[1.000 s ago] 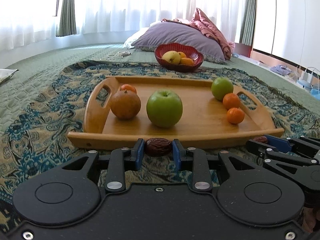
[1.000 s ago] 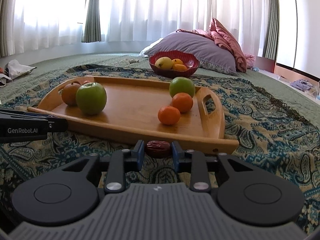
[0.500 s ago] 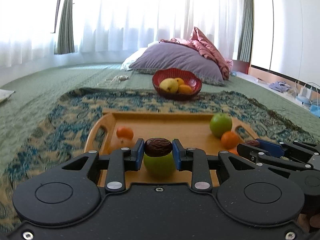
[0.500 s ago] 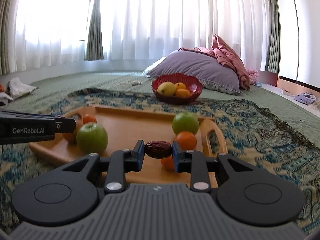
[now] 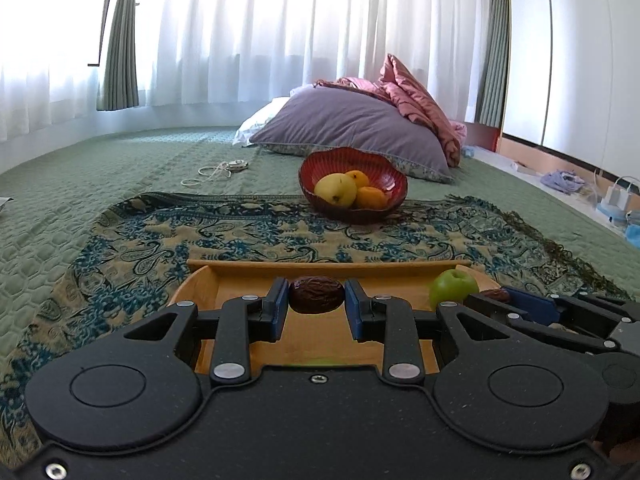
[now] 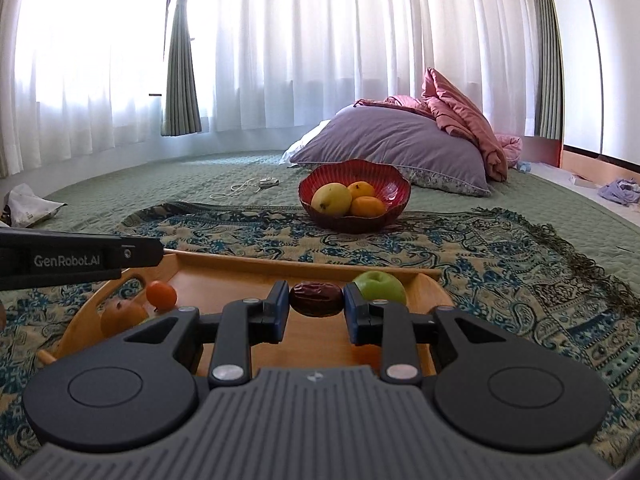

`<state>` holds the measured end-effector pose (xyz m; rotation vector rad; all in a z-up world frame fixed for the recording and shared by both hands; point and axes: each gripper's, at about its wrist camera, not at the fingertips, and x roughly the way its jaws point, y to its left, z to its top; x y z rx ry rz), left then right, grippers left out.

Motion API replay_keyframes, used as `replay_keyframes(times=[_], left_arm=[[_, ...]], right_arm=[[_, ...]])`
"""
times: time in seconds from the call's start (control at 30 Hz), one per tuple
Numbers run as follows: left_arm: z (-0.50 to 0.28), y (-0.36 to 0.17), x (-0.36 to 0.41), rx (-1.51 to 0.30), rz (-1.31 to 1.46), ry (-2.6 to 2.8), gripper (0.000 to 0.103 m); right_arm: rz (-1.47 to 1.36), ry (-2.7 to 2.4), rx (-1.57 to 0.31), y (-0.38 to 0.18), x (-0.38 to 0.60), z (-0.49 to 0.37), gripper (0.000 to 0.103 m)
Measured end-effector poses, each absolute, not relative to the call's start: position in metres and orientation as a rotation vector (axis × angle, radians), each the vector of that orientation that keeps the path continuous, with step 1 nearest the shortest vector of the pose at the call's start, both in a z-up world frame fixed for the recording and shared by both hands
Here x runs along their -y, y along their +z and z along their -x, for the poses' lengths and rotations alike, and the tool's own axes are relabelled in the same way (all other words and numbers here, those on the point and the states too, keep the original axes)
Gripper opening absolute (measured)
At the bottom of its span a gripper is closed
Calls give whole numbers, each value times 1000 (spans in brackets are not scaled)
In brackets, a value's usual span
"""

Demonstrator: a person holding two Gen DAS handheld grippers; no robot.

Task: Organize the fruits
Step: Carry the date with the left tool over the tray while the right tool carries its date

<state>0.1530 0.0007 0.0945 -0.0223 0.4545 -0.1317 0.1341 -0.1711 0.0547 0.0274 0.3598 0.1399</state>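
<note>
My left gripper [image 5: 316,300] is shut on a wrinkled brown date [image 5: 316,294], held above the wooden tray [image 5: 328,269]. My right gripper [image 6: 316,300] is shut on a second brown date [image 6: 316,299], also over the tray [image 6: 280,267]. A green apple [image 5: 454,288] sits at the tray's right end; in the right wrist view that green apple [image 6: 380,287] shows beside a small orange [image 6: 161,295] and a brownish round fruit [image 6: 122,316] at the left. Beyond the tray stands a red bowl [image 5: 386,178] holding a yellow fruit and oranges. The right gripper's tip shows in the left wrist view [image 5: 496,295].
The tray lies on a blue-and-tan patterned cloth [image 5: 240,232] spread over a green quilted bed. A purple pillow [image 5: 352,124] and pink bedding lie behind the bowl. A white cord [image 5: 216,169] lies far left of the bowl. Curtains cover the window at the back.
Both grippers rose and moved forward over the tray with their dates. The large green apple and near tray edge dropped out of sight beneath them; the red bowl looks nearer.
</note>
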Motion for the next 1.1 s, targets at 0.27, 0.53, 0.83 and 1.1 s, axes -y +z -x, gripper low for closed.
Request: replay_keyframes(times=[0.27,0.53,0.83,1.1], left_arm=[[-197,80,-4,-567,49,-118,28],[-238,56,-7,-681,55,-98,28],[-268,39,-8,-772,48,-92,28],[-281,34,-7,-816,42,-89,28]], right_arm=[[-45,164,-411,57,172,-173,34],[-90,207,-538,46,169,-213,34],[-122,221,-647,35,170,-243,34],[-109,231,-709,30,162,-257,34]])
